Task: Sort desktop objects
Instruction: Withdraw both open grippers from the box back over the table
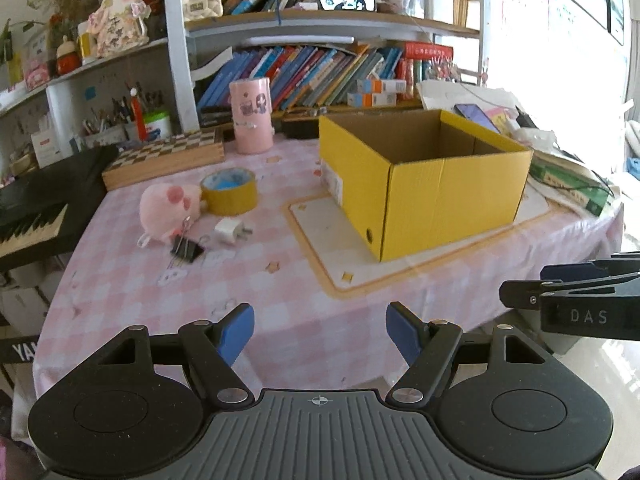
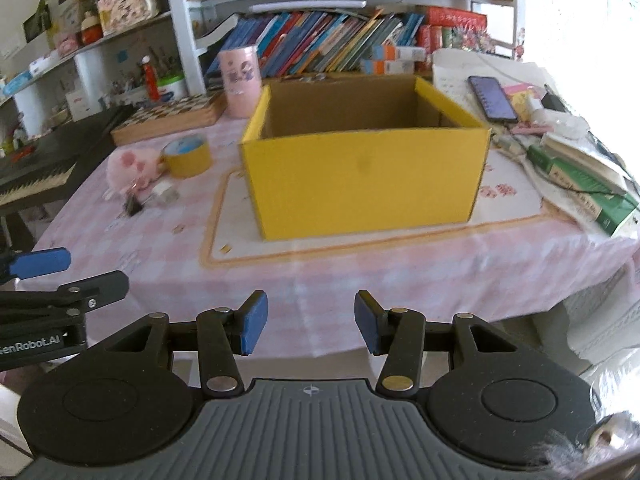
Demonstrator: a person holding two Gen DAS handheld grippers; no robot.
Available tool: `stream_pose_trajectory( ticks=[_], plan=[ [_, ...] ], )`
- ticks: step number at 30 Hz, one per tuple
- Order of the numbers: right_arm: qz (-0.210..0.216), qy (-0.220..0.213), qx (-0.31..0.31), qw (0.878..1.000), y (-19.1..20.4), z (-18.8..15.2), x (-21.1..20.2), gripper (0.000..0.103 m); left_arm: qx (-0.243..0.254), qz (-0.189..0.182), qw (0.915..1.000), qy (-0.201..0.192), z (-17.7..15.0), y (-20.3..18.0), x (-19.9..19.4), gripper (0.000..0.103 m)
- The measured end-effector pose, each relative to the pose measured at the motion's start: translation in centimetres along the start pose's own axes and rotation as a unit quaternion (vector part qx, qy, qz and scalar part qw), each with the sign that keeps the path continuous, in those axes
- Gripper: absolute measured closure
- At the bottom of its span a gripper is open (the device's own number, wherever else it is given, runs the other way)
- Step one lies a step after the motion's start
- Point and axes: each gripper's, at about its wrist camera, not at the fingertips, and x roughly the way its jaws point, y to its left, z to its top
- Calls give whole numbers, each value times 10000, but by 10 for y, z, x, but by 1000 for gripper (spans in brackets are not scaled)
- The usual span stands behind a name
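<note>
**Loose items at frame left, box at centre: handling notes**

Left wrist view, left to right. Soft pink plush toy [image 1: 168, 210], left of centre: light, squashy, likely to give under the pads; best pinched across the body. Black metal binder clip [image 1: 187, 249] just below it, touching or nearly so: small, stiff, low; take it across the black body, not the wire loops. White plastic plug adapter [image 1: 230, 230] just right of the clip: hard, smooth, probably slippery; grip the flat sides. Roll of yellow tape [image 1: 229, 191] above, against the plush: rigid ring, moderate weight; pinch through the wall.

Open yellow cardboard box [image 1: 424, 200], centre-right, looks empty, the likely destination.

Left gripper [image 1: 320, 334], bottom centre: jaws spread, nothing between. Right gripper [image 2: 308, 326], bottom centre of its own view: jaws parted narrower, also empty. Both hang short of the pink checked tablecloth [image 1: 280, 300].
</note>
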Motion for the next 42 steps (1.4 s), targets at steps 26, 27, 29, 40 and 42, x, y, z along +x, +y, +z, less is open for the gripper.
stream_pose_trajectory(
  ticks=[26, 27, 29, 40, 42],
  plan=[
    [782, 231, -802, 9934, 95, -17, 4, 54, -478, 524, 9974, 138, -41, 64, -38, 28],
    [801, 210, -830, 9931, 98, -17, 4, 54, -479, 554, 9972, 127, -41, 65, -38, 28],
    [846, 117, -837, 9928, 104, -14, 3, 54, -460, 638, 9969, 77, -40, 67, -40, 28],
    [894, -34, -830, 9925, 115, -5, 2, 53, -572, 769, 9953, -122, -37, 80, -43, 28],
    [886, -48, -834, 9926, 116, -5, 2, 53, -580, 754, 9954, -142, -37, 81, -43, 27]
  ],
)
